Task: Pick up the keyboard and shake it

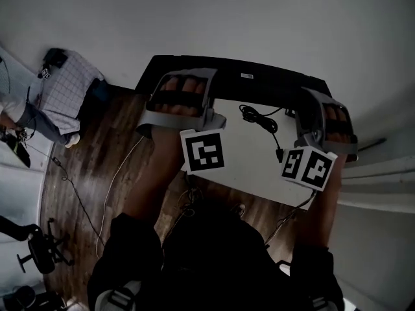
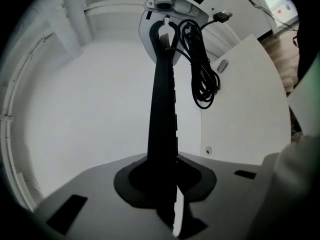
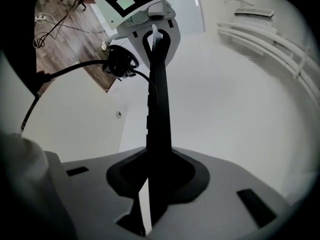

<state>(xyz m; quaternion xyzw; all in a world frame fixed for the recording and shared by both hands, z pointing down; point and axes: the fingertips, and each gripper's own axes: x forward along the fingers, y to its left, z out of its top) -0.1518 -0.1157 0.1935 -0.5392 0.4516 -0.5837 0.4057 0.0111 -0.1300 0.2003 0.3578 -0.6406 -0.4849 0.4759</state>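
The biggest things are the white wall and the wood floor (image 1: 104, 154); a person in a checked shirt (image 1: 61, 96) is at the far left of the head view. Next is the white tabletop (image 1: 253, 164), which also shows at the right of the left gripper view (image 2: 245, 104) and at the left of the right gripper view (image 3: 85, 114). The black keyboard (image 1: 259, 86) is held up off the tabletop, over its far edge. It is turned so that the back side w/ a small label faces the head camera. In both gripper views it shows edge-on, as a thin dark bar (image 2: 162, 109) (image 3: 159, 99) that runs straight from one claw to the other. The left claw (image 1: 183, 83) is clenched on the left end of the keyboard. In its own view (image 2: 167, 184) the bar goes right into the closed jaws, and the pads press on it from both sides. The right claw (image 1: 318, 99) grasps the right end in the same way; its own view (image 3: 152, 184) also shows the jaws tight on the bar. Each view shows the other claw at the far end of the bar, approx. at the top centre. A black cable (image 1: 259, 118) comes from the keyboard in a loose bundle of loops (image 2: 202, 74) (image 3: 120, 64), in front of the tabletop. The smallest thing is its USB plug (image 1: 280, 154) (image 2: 223, 16), near the right claw.
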